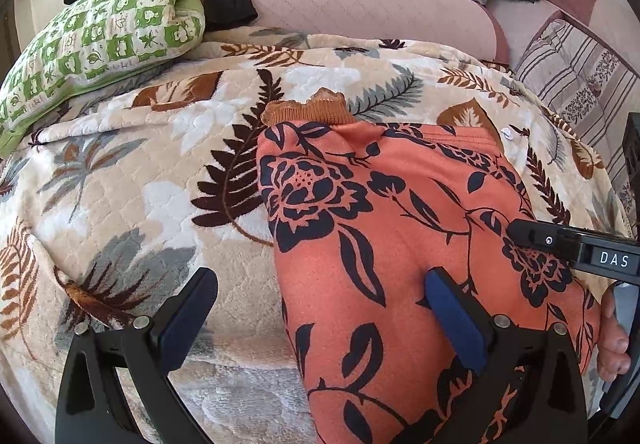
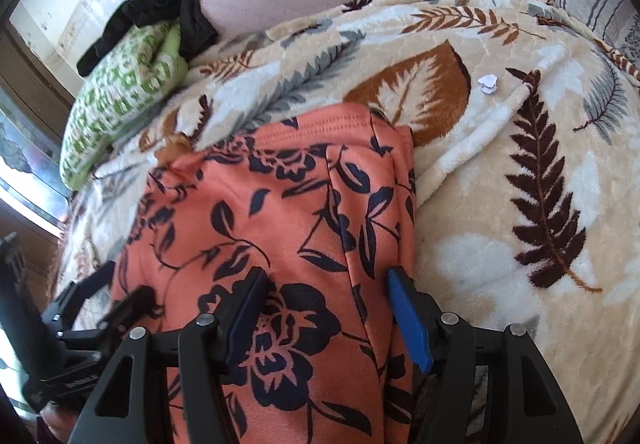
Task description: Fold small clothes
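Leaf-print blanket (image 1: 132, 179) serves as folding surface. Orange floral garment (image 1: 384, 228) lies flat at near centre, ribbed edge far. My left gripper (image 1: 320, 328) and right gripper (image 2: 328, 320) hang released, straddling its near edges, positioned for grasping.

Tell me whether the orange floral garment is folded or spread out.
Folded, at least once: the orange floral garment lies as a narrow strip on the blanket, with stacked fabric edges along its right side. Both grippers are open.

Your left gripper (image 1: 320, 320) hangs with its jaws spread wide; your right gripper (image 2: 328, 318) sits close alongside, jaws parted too.
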The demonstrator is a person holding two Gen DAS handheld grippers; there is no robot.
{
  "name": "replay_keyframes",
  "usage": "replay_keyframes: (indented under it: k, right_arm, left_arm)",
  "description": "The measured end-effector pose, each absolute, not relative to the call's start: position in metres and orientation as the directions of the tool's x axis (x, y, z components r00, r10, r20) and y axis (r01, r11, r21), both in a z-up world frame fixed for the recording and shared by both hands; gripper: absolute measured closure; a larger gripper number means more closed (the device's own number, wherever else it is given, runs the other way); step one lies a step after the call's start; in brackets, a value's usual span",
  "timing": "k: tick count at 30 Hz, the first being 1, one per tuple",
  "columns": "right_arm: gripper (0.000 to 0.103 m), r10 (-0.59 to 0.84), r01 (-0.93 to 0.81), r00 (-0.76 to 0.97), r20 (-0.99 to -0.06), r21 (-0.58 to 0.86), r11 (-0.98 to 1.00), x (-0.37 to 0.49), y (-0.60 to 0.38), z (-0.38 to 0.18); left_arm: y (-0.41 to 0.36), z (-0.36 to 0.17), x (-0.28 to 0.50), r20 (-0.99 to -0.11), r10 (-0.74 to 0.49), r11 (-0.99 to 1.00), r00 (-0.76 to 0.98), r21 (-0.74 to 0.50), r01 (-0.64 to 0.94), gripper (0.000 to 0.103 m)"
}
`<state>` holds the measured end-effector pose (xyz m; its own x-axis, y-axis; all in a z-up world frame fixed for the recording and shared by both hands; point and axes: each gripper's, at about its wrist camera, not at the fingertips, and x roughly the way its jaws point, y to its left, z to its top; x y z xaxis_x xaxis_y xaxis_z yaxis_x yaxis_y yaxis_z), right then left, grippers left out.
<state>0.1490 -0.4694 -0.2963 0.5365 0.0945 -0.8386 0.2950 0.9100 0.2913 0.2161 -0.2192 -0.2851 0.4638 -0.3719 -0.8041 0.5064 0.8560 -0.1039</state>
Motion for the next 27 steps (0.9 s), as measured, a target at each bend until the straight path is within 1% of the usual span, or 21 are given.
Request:
replay_keyframes:
  k: [2,5,9,12,16,19,23,25,27]
  right_arm:
    - [0.036,0.099,0.295,0.541,-0.835,0.298,0.908,0.148,-0.471,-0.294]
    - [0.036,0.118,0.315,0.566,-0.816,0.346,0.884,0.144,-0.479,-0.288]
    - [0.036,0.083,0.323,0.614,-0.785,0.346,0.881,0.137,-0.486,-0.273]
    - [0.036,0.092,0.331,0.627,-0.774,0.371,0.868,0.133,-0.495,-0.268]
    - [0.036,0.095,0.355,0.621,-0.778,0.387,0.851,0.130,-0.509,-0.269]
    - [0.036,0.115,0.352,0.616,-0.779,0.404,0.844,0.124,-0.519,-0.272]
    - [0.036,0.147,0.367,0.614,-0.775,0.445,0.817,0.117,-0.532,-0.279]
    - [0.036,0.154,0.378,0.625,-0.765,0.470,0.798,0.114,-0.538,-0.281]
    - [0.037,0.123,0.395,0.655,-0.746,0.476,0.785,0.112,-0.540,-0.279]
  left_arm:
    - [-0.218,-0.285,0.217,-0.806,-0.377,0.856,0.456,-0.116,0.503,0.000]
    - [-0.218,-0.285,0.217,-0.807,-0.378,0.856,0.454,-0.118,0.502,0.000]
    - [-0.218,-0.283,0.216,-0.805,-0.375,0.856,0.460,-0.109,0.506,0.000]
    - [-0.217,-0.279,0.217,-0.800,-0.387,0.851,0.459,-0.118,0.511,0.000]
    - [-0.207,-0.268,0.222,-0.780,-0.445,0.831,0.440,-0.177,0.527,0.000]
    - [-0.199,-0.267,0.231,-0.793,-0.474,0.813,0.383,-0.227,0.536,0.000]
    - [-0.181,-0.273,0.250,-0.810,-0.477,0.826,0.341,-0.281,0.488,0.000]
    - [-0.170,-0.277,0.261,-0.821,-0.454,0.852,0.348,-0.285,0.440,0.000]
    - [-0.162,-0.280,0.267,-0.824,-0.426,0.879,0.375,-0.277,0.389,0.000]
